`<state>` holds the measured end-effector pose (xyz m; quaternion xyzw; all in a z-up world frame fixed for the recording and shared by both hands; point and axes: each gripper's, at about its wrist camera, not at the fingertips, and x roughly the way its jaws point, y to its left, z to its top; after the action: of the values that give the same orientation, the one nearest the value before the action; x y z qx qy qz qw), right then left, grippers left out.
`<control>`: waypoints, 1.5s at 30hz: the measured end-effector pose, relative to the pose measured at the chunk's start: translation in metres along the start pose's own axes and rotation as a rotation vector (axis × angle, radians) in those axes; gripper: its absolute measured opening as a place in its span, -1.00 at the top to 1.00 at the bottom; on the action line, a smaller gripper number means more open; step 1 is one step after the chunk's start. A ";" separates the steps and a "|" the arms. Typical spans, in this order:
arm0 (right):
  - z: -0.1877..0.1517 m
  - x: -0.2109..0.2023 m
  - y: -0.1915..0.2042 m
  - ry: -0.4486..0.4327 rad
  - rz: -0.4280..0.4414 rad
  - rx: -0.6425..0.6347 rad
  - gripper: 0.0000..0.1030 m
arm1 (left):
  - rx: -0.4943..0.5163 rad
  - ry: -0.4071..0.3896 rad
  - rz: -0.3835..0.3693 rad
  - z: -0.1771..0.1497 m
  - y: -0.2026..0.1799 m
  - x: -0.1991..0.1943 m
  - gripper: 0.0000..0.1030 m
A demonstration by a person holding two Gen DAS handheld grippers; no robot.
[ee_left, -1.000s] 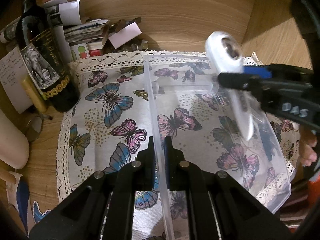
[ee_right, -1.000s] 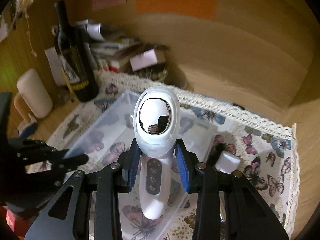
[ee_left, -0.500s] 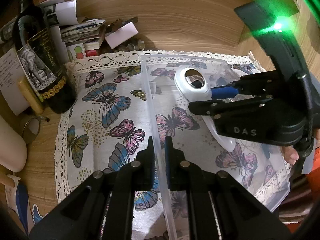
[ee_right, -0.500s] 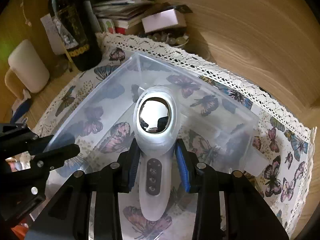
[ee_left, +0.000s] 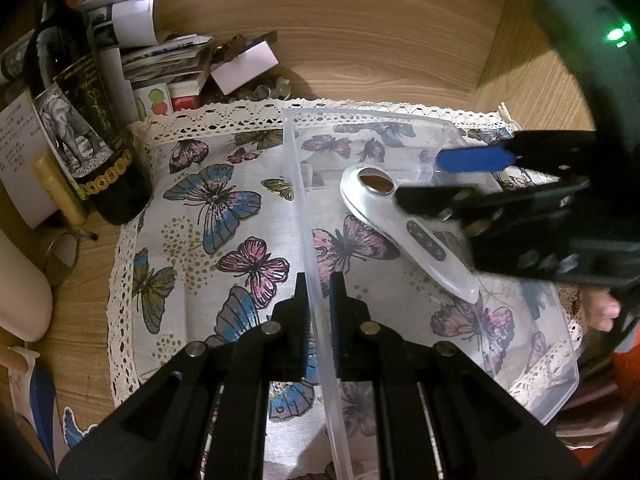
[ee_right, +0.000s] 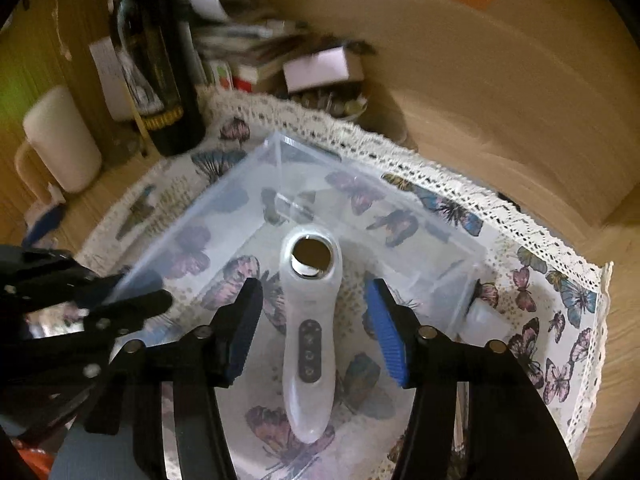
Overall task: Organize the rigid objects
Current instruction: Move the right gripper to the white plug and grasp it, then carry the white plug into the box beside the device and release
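My right hand-held gripper [ee_right: 316,328], jaws apart, hangs over the white handheld device [ee_right: 310,320] lying inside the clear bin [ee_left: 440,128]; my left hand-held gripper [ee_left: 319,308] clamps its wall. One item stowed.

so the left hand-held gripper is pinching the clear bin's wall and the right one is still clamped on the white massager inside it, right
Not quite. The right hand-held gripper is open: the right wrist view shows its pads clear of the white massager, which lies in the clear bin. The left hand-held gripper does pinch the wall.
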<state>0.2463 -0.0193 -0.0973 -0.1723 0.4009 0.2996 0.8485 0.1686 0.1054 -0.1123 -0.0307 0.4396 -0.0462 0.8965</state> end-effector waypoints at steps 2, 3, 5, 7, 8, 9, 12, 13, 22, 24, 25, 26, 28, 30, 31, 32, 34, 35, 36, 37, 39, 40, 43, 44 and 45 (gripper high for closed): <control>-0.001 -0.016 -0.007 -0.045 -0.001 0.027 -0.08 | -0.003 0.001 0.001 0.000 -0.001 0.000 0.82; -0.001 -0.021 -0.009 -0.063 -0.008 0.036 -0.11 | -0.003 0.001 0.002 0.000 -0.001 0.000 0.82; -0.003 -0.035 -0.015 -0.109 -0.034 0.054 -0.21 | -0.006 0.003 0.004 0.000 -0.001 0.000 0.82; -0.006 -0.049 -0.024 -0.145 -0.052 0.074 -0.26 | -0.011 0.007 0.003 0.000 0.000 0.001 0.82; -0.007 -0.054 -0.029 -0.160 -0.061 0.085 -0.27 | -0.012 0.010 0.003 0.000 0.000 0.002 0.82; -0.009 -0.059 -0.035 -0.172 -0.071 0.097 -0.27 | -0.014 0.012 0.004 0.000 0.001 0.003 0.82; -0.014 -0.072 -0.054 -0.202 -0.099 0.140 -0.27 | -0.022 0.020 0.005 0.000 0.001 0.004 0.82; -0.017 -0.076 -0.060 -0.209 -0.107 0.154 -0.27 | -0.023 0.021 0.006 0.000 0.001 0.004 0.82; -0.039 -0.065 -0.113 -0.168 -0.184 0.261 -0.27 | -0.034 0.032 0.011 0.000 0.001 0.004 0.83; -0.043 -0.050 -0.118 -0.129 -0.171 0.277 -0.27 | -0.038 0.036 0.010 0.000 0.001 0.005 0.83; -0.044 -0.044 -0.120 -0.115 -0.168 0.281 -0.27 | -0.038 0.037 0.010 0.000 0.001 0.004 0.83; -0.045 -0.036 -0.121 -0.099 -0.161 0.285 -0.27 | -0.039 0.038 0.010 0.000 0.001 0.004 0.83; -0.046 -0.023 -0.121 -0.076 -0.145 0.283 -0.27 | -0.038 0.041 0.011 0.000 0.001 0.004 0.83; -0.046 -0.009 -0.123 -0.051 -0.127 0.287 -0.27 | -0.036 0.044 0.014 0.000 0.001 0.005 0.83; -0.046 -0.003 -0.123 -0.041 -0.119 0.289 -0.27 | -0.036 0.046 0.014 0.000 0.001 0.005 0.83; -0.046 0.004 -0.124 -0.028 -0.113 0.291 -0.26 | -0.036 0.047 0.014 0.001 0.001 0.005 0.83; -0.046 0.014 -0.124 -0.010 -0.105 0.292 -0.26 | -0.035 0.050 0.012 0.001 0.002 0.005 0.83; -0.046 0.018 -0.125 -0.003 -0.098 0.294 -0.21 | -0.035 0.049 0.013 0.001 0.001 0.005 0.83; -0.047 0.022 -0.126 0.005 -0.092 0.297 -0.17 | -0.034 0.050 0.012 0.001 0.001 0.005 0.83; -0.047 0.026 -0.127 0.010 -0.081 0.298 -0.11 | -0.034 0.050 0.012 0.001 0.001 0.005 0.83; -0.047 0.031 -0.126 0.017 -0.058 0.294 0.00 | -0.033 0.049 0.014 0.001 0.001 0.005 0.83; -0.046 0.032 -0.125 0.018 -0.054 0.290 0.08 | -0.034 0.050 0.014 0.001 0.001 0.005 0.83; -0.045 0.035 -0.122 0.015 -0.051 0.273 0.25 | -0.037 0.050 0.012 0.001 0.001 0.005 0.83; -0.045 0.036 -0.121 0.011 -0.056 0.265 0.26 | -0.036 0.050 0.012 0.001 0.000 0.005 0.83; -0.045 0.035 -0.120 0.005 -0.064 0.260 0.27 | -0.036 0.050 0.013 0.001 0.000 0.005 0.83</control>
<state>0.3154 -0.1216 -0.1460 -0.0741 0.4327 0.2173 0.8718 0.1724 0.1049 -0.1156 -0.0427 0.4628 -0.0334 0.8848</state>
